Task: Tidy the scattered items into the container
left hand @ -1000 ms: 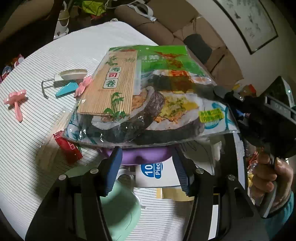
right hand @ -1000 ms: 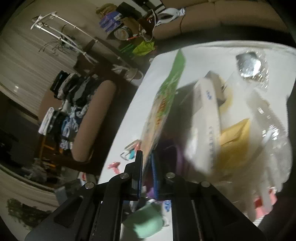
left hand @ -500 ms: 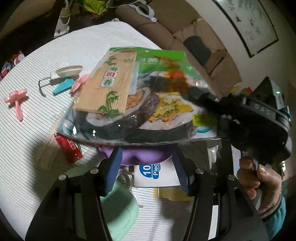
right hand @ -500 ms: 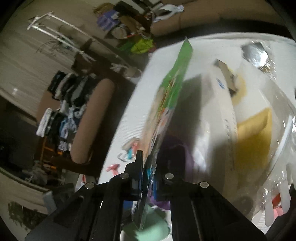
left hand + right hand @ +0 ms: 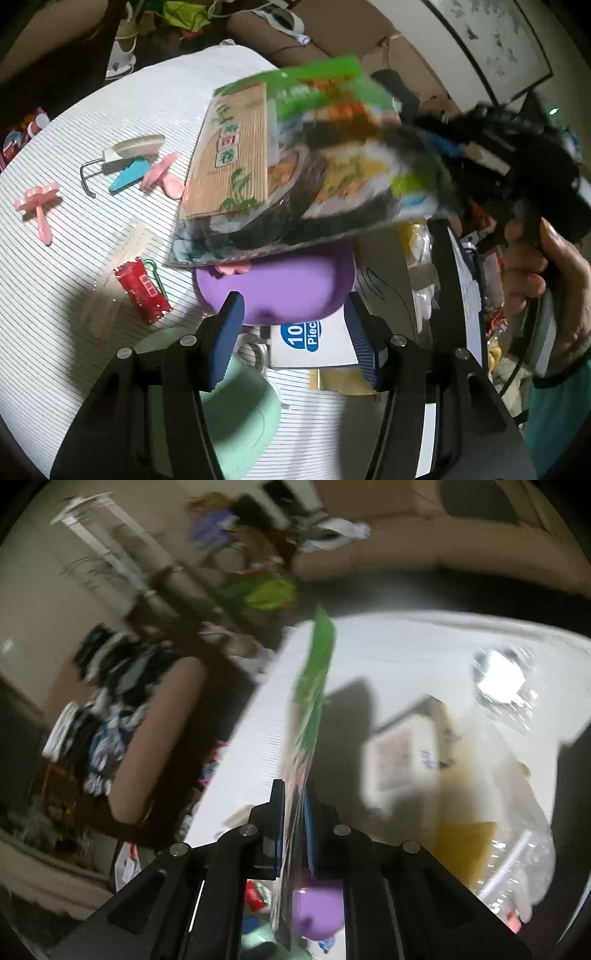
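The right gripper [image 5: 295,834], held in a person's hand [image 5: 543,273], pinches the edge of a flat green plastic sushi-kit packet with a bamboo rolling mat inside [image 5: 295,162], its jaws easing apart with the packet between the blue pads [image 5: 308,834]. The packet hangs tilted in the air above a rounded purple plastic bowl [image 5: 280,284], which sits on the white ribbed tablecloth [image 5: 74,258]. The left gripper [image 5: 291,325] hovers low with its jaws spread and nothing between them, its blue pads [image 5: 227,328] on either side of the purple bowl's near rim without touching it. Just beneath it lie a white box with a blue round label [image 5: 310,343] and a pale green plastic dish [image 5: 240,417]. Scattered on the cloth to the left are a red sachet [image 5: 142,291], a clear plastic wrapper [image 5: 118,266], a pink flower-shaped pick [image 5: 37,206], a blue triangular clip [image 5: 127,177], and a white hook-ended holder [image 5: 125,151]. Whether the purple bowl is the container, the frames do not settle
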### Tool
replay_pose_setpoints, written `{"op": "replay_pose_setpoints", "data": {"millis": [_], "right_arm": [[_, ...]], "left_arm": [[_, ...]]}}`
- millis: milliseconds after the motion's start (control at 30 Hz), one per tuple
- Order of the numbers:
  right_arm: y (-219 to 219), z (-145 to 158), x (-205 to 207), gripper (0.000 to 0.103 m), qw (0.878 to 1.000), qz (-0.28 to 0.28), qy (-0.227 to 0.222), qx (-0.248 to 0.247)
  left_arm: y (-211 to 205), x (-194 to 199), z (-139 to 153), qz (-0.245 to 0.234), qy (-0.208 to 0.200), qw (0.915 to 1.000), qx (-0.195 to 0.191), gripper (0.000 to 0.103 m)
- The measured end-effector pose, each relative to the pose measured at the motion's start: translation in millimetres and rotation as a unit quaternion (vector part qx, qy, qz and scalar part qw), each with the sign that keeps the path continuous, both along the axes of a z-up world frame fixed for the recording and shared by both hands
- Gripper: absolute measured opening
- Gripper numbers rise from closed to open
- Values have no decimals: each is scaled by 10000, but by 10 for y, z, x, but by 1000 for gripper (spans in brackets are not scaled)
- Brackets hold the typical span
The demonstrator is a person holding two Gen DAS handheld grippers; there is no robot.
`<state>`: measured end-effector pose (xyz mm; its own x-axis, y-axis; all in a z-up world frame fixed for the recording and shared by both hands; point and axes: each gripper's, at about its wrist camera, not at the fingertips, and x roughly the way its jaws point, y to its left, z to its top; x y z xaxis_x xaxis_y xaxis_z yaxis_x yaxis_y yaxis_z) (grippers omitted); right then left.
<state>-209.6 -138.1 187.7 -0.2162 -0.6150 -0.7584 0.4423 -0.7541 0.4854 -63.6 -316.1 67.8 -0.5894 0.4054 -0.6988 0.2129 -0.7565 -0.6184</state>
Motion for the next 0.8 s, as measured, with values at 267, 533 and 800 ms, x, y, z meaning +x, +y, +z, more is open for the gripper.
{"op": "replay_pose_setpoints", "data": {"millis": [267, 533, 800], "right_arm": [[459, -163, 353, 30, 9995, 171, 137, 228], [956, -127, 708, 34, 9994, 195, 243, 180], [1140, -164, 868, 37, 9990, 290, -185, -301]], "left_arm": [[-235, 94, 17, 266, 45, 9996, 99, 52], [-9, 52, 10, -108, -54, 9999, -38, 52], [253, -11, 7, -403, -91, 9989, -210, 53]]}}
